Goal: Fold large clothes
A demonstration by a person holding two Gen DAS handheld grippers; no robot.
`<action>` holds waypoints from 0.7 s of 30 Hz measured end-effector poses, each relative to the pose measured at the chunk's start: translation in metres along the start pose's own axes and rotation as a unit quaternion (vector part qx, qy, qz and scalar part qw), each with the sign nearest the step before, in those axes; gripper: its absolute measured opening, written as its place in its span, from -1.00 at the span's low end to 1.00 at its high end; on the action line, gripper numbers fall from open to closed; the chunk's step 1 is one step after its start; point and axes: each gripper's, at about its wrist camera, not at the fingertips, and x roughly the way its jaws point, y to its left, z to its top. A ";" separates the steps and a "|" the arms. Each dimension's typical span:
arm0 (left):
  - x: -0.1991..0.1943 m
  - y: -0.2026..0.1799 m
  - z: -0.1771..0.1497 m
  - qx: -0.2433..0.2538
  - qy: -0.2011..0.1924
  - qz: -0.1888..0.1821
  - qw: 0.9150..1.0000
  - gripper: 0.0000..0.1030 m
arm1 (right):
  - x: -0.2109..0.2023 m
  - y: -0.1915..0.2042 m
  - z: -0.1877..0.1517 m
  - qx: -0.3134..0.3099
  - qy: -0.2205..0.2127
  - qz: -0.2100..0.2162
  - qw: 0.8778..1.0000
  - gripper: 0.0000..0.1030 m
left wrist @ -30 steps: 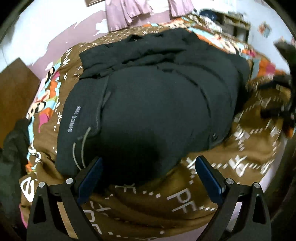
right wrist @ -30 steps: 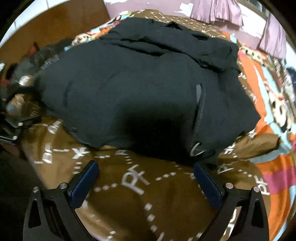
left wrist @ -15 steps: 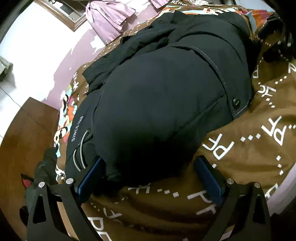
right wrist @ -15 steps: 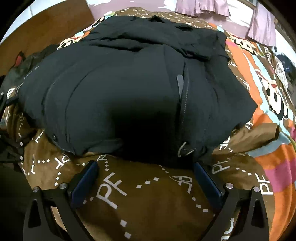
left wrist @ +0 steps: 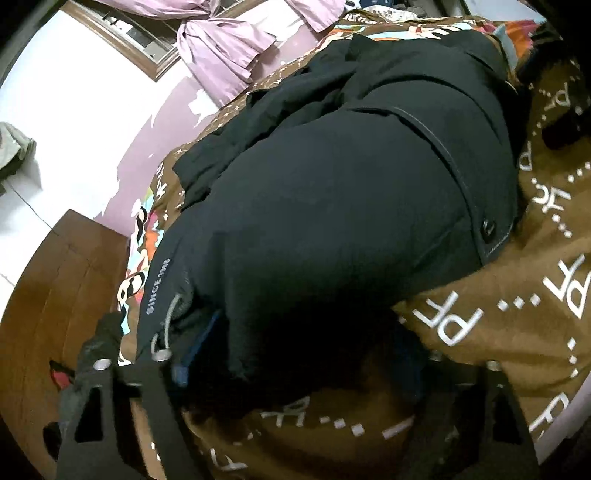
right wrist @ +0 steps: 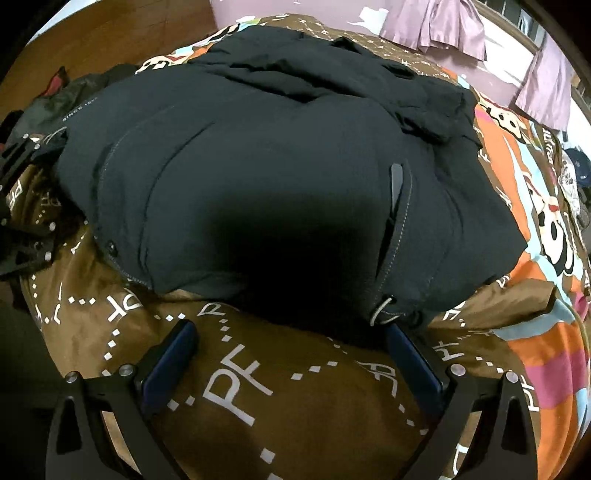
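Since the earlier left wrist frames, the left gripper has dropped onto the near hem of the jacket, and its jaws have just been closing with a fold of that hem between them. A second ago both blue pads stood clear of the cloth; now the left pad is half buried in fabric beside the drawcord, and the right one is lost in shadow. Whether the pads press the cloth yet cannot be told. The view has also tilted, so the jacket runs up toward the right.

The right wrist view has barely changed. The right gripper hangs over the brown bedspread with its jaws wide apart, nothing between them; its right pad sits just beside the jacket's corner loop, and touch cannot be judged.

The jacket lies spread across the bed, hem toward both cameras. Its hem under the left gripper is a dark blur. The left gripper shows in the right wrist view only as black parts at the left edge.

Counted: one jacket, two grippers, one snap on the hem, two mauve curtains, one dark heap of clothing beside the bed.
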 end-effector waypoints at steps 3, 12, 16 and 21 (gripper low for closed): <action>-0.002 0.000 0.004 -0.001 -0.005 0.001 1.000 0.06 | -0.001 0.002 0.001 -0.002 -0.003 -0.003 1.000 0.99; -0.026 0.044 0.034 -0.102 -0.051 -0.078 0.990 -0.79 | -0.031 0.016 0.009 -0.042 -0.096 -0.025 0.994 0.99; -0.029 0.069 0.051 -0.152 -0.053 -0.118 0.980 -0.82 | -0.029 0.031 0.010 -0.070 -0.105 -0.029 0.992 0.99; -0.023 0.079 0.063 -0.166 -0.016 -0.175 0.970 -0.82 | 0.002 0.059 0.014 -0.136 -0.066 -0.059 0.987 0.99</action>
